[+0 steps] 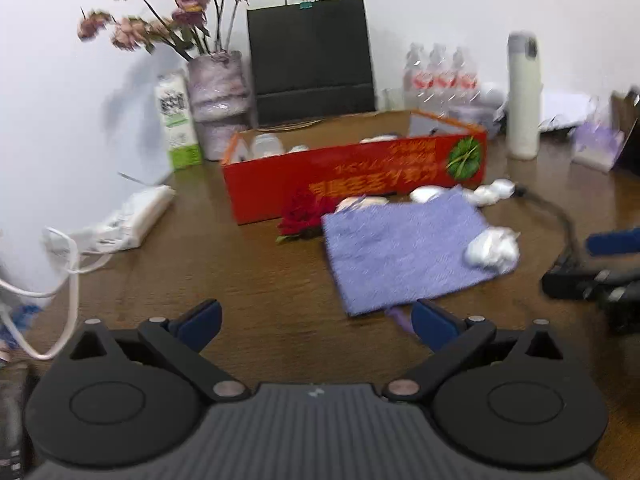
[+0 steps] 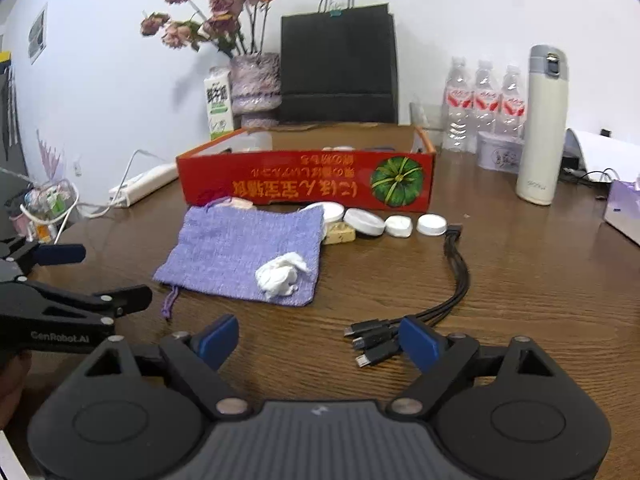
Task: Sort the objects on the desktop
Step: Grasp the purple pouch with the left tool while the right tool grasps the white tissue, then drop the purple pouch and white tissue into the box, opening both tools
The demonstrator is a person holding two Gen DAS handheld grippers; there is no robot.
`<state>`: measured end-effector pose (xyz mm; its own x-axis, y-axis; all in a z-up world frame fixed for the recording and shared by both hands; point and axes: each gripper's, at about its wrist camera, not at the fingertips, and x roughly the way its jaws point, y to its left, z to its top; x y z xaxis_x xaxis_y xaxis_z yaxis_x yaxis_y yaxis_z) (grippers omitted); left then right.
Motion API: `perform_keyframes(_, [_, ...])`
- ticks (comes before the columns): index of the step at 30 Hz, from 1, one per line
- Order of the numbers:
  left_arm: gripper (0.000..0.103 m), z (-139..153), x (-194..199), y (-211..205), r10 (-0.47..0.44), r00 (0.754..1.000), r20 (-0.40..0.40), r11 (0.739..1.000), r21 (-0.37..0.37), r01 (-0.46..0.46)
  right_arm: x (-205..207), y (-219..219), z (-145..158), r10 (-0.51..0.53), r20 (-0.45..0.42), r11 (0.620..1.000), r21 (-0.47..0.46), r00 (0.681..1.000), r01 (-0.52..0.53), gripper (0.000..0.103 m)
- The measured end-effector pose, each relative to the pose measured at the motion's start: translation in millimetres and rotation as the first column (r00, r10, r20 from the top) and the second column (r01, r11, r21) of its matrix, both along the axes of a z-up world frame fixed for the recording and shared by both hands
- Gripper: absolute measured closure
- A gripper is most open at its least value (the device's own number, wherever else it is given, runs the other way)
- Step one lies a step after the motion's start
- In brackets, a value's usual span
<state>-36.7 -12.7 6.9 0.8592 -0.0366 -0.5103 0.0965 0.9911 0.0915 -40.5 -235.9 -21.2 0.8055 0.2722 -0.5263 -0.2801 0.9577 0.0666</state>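
Note:
A purple knitted pouch (image 2: 244, 256) lies flat on the brown table, with a crumpled white tissue (image 2: 282, 274) on it; both show in the left wrist view, the pouch (image 1: 404, 248) and the tissue (image 1: 492, 246). Behind stands an open red cardboard box (image 2: 308, 182), also in the left wrist view (image 1: 352, 176). Several white round lids (image 2: 396, 224) and a small beige block (image 2: 340, 235) lie along the box front. A black multi-plug cable (image 2: 440, 300) lies by my right gripper (image 2: 318, 340), which is open and empty. My left gripper (image 1: 316, 322) is open and empty, near the pouch's front edge.
A red artificial flower (image 1: 302, 214) lies by the box. At the back stand a vase of dried flowers (image 2: 254, 84), a milk carton (image 2: 219, 104), a black paper bag (image 2: 338, 66), water bottles (image 2: 484, 104) and a white thermos (image 2: 542, 126). A power strip (image 2: 144, 182) lies left.

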Motion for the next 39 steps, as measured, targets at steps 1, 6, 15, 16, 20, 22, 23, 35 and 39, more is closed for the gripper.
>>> perform_keyframes(1, [0.000,3,5,4,-0.017,1.000,-0.016,0.999,-0.045,0.016,1,2,1,0.021,0.001,1.000,0.002,1.000,-0.021,0.027])
perform_keyframes(6, [0.000,14,47,9,-0.029,0.998,-0.051,0.983,-0.181,0.019,23,20,12,0.110,0.024,0.992,0.056,0.994,-0.112,0.032])
perform_keyframes(15, [0.079,-3,76,-2,-0.007,0.987,-0.158,0.983,-0.183,-0.023,44,28,-1,0.071,-0.047,0.994,0.085,0.996,-0.067,0.085])
perform_keyframes(16, [0.087,0,72,-2,-0.003,0.988,-0.152,0.984,-0.179,-0.025,41,25,-1,0.066,-0.035,0.992,0.106,0.997,-0.062,0.085])
perform_keyframes(20, [0.098,20,42,-3,-0.045,0.997,-0.062,0.980,-0.199,0.032,36,13,1,0.041,0.005,0.984,0.170,0.999,-0.042,0.086])
perform_keyframes(22, [0.098,30,30,0,-0.033,0.999,-0.023,0.977,-0.212,0.027,33,11,2,0.034,0.018,0.983,0.178,0.999,-0.037,0.086])
perform_keyframes(23, [0.098,36,27,1,-0.022,1.000,-0.011,0.977,-0.214,0.019,33,12,2,0.032,0.021,0.984,0.174,0.999,-0.036,0.086])
perform_keyframes(35, [0.099,172,90,47,0.035,0.977,0.212,0.971,-0.237,0.016,72,7,86,0.024,0.189,0.993,0.111,0.982,-0.046,0.087])
perform_keyframes(39, [0.099,207,134,38,0.008,0.974,0.225,0.967,-0.249,0.050,129,11,120,0.011,0.217,0.996,0.087,0.976,-0.030,0.087])
